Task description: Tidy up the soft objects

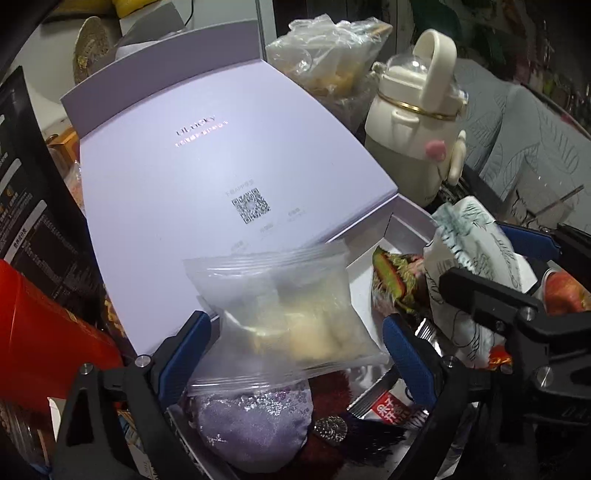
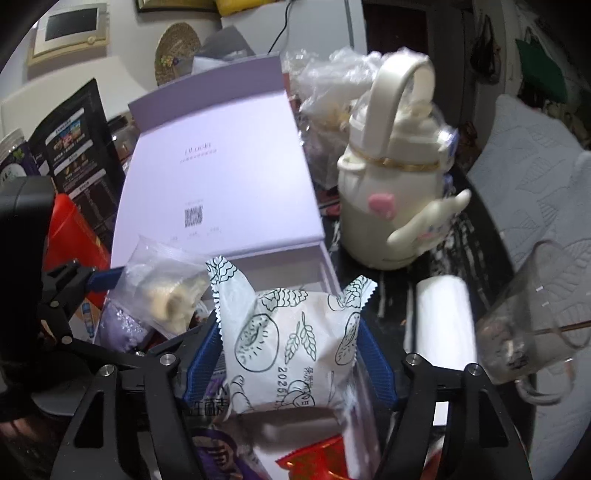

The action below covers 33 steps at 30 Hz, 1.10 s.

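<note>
Blue-padded left gripper (image 1: pixel 295 343) gapes around a clear bag (image 1: pixel 291 314); right gripper (image 2: pixel 290 363) loosely flanks a printed packet (image 2: pixel 291 343), both tilted downward

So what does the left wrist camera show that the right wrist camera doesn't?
Only the left wrist view shows the green and red fringed item in the box and a silver round ornament below the clear bag.

Only the right wrist view shows the clear plastic cup, the white roll and the framed screen on the wall.

Both show the open lilac box lid, the cream bottle, the clear bag, the printed white packet and the purple pouch.
</note>
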{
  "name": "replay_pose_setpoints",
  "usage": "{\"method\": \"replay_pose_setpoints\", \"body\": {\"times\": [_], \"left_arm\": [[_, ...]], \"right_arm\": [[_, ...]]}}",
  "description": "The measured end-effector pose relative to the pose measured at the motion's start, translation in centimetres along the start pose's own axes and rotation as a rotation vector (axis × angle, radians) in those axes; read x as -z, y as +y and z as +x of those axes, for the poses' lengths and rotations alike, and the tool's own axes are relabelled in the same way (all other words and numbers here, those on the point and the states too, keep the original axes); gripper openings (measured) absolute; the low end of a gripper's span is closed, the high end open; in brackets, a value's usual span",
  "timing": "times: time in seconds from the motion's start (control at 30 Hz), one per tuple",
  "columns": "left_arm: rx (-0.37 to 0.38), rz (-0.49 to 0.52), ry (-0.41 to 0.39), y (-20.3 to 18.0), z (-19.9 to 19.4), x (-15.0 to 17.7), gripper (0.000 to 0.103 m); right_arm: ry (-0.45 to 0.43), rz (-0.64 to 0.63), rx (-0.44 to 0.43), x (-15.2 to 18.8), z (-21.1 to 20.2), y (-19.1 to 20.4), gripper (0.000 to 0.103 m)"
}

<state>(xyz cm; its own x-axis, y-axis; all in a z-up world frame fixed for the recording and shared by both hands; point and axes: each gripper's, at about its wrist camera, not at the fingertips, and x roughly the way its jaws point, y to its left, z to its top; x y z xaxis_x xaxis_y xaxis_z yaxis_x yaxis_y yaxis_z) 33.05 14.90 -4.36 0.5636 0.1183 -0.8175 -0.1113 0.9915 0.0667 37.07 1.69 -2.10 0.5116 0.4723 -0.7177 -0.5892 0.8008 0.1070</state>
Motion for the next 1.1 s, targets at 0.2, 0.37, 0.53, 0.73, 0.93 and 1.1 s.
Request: {"method": "replay_pose_setpoints", "body": {"times": [0.2,0.37,0.53,0.73,0.93,1.1], "left_arm": [[0.007,-0.048,-0.044,0.6,-1.8,-0.2,0.096],[-0.001,-0.075,-0.057,1.3,-3.0,-0.4,0.096],[-0.007,-0.092,-0.086,1.7,-4.9,-0.6,0.096],[-0.016,-0.085,-0.146,1.6,-8.6,-0.7,0.096],[0.006,-0.080,-0.200,1.5,-13.2,-1.1,0.096],[-0.004,-0.083,-0.249,1.4,-17.1,-0.7,0.096]], "right_arm": [[-0.099,-0.026,0.023,-0.3,-2.7,0.3,0.078],[-0.123,-0.047,0.042,-0.8,-4.3,1.0,0.078],[-0.147,-0.054,0.049,-0.9,-6.2,1.7,0.078],[-0.202,-0.059,0.048,-1.4,-9.7,2.7,0.078],[-0.271,-0.060,0.041,-1.6,-14.0,3.8,0.084],[-0.324,-0.066,0.060,-1.2,-17.8,5.0,0.084]]}}
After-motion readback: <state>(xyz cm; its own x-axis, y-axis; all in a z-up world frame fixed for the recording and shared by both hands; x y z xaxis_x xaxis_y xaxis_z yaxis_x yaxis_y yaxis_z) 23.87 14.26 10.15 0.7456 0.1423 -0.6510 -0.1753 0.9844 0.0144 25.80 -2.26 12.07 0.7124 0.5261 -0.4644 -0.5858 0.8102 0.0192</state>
